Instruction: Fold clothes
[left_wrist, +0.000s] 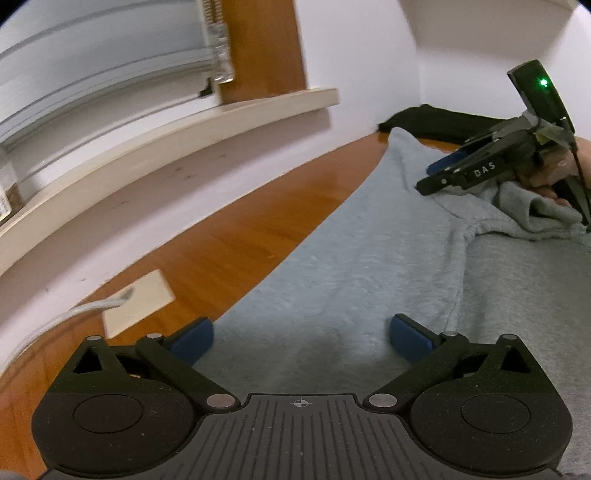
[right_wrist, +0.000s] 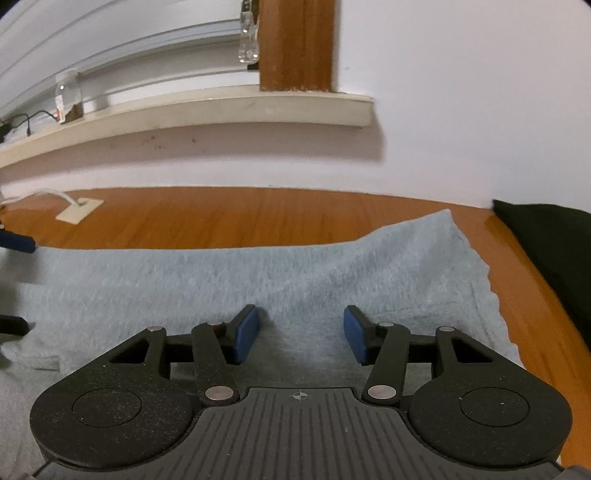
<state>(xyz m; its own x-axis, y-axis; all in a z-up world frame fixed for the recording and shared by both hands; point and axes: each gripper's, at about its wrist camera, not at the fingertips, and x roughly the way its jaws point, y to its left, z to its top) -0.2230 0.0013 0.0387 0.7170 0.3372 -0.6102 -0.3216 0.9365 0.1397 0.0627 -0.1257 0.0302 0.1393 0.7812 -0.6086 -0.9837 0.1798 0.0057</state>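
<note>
Our left tool (left_wrist: 301, 338) stood spread wide and empty over the grey garment (left_wrist: 332, 288) lying on the wooden bench (left_wrist: 229, 254). From the right wrist, our right tool (right_wrist: 300, 334) gaped half open above the same cloth, gripping nothing; a black garment (right_wrist: 550, 243) lay beside.

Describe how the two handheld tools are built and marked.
Both tools, left and right, are matte black with ribbed tops, silver pivot pins, a crosshair mark and blue pads. The right one bears white "DAS" lettering, a green light and a thin black cable.
</note>
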